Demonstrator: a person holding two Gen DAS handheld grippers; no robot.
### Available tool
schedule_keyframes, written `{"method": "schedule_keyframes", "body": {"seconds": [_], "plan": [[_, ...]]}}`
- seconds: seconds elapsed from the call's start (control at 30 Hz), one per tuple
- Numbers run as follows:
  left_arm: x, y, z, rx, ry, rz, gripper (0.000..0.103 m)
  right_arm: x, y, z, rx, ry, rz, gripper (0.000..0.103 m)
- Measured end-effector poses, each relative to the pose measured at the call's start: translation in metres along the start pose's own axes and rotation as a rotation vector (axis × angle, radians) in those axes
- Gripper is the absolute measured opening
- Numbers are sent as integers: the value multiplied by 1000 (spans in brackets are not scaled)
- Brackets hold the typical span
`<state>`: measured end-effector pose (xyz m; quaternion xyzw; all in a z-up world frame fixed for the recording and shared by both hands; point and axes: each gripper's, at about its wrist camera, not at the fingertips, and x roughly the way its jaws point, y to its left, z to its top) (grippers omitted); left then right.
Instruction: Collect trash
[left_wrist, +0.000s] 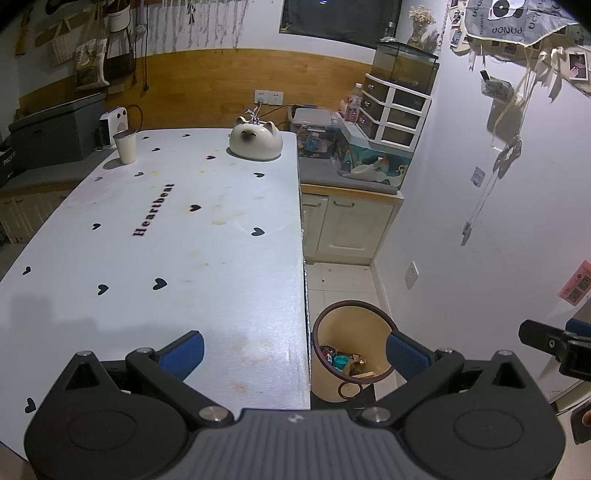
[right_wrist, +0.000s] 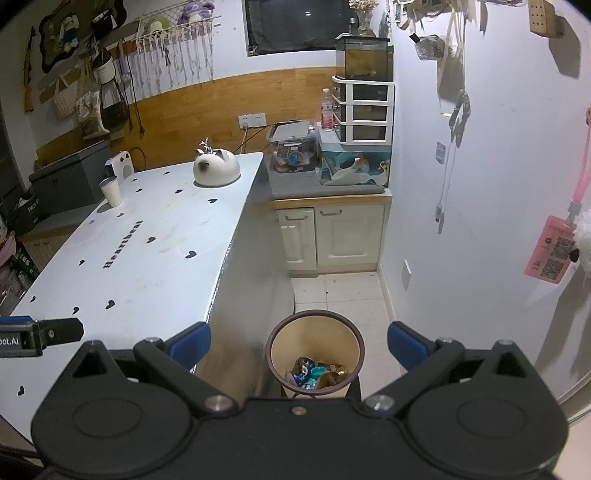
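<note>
A cream trash bin (left_wrist: 334, 334) with a dark rim stands on the floor beside the table's right edge; wrappers and a teal cap (left_wrist: 340, 361) lie at its bottom. The right wrist view looks straight down into this bin (right_wrist: 280, 345), where crumpled wrappers (right_wrist: 317, 373) show. My left gripper (left_wrist: 295, 354) hangs open above the table's near right corner, nothing between its blue pads. My right gripper (right_wrist: 299, 347) is open and empty above the bin. A paper cup (left_wrist: 125, 146) stands at the table's far left.
The white table (left_wrist: 177, 236) with black hearts carries a cat-shaped ceramic piece (left_wrist: 255, 142) at its far end. Behind stand a cream cabinet (left_wrist: 347, 225) with boxes and drawers. A white wall (left_wrist: 461, 221) closes the right side. The right gripper's finger (left_wrist: 546, 341) shows at the right edge.
</note>
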<state>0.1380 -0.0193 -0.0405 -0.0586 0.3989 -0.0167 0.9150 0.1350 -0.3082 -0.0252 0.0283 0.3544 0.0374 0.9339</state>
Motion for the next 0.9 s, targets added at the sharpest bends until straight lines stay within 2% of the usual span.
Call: {"method": "schedule_keyframes", "body": {"seconds": [0.9], "plan": [[-1, 3, -4, 1, 2, 7, 103, 2, 2, 0, -9, 4, 9, 103]]}}
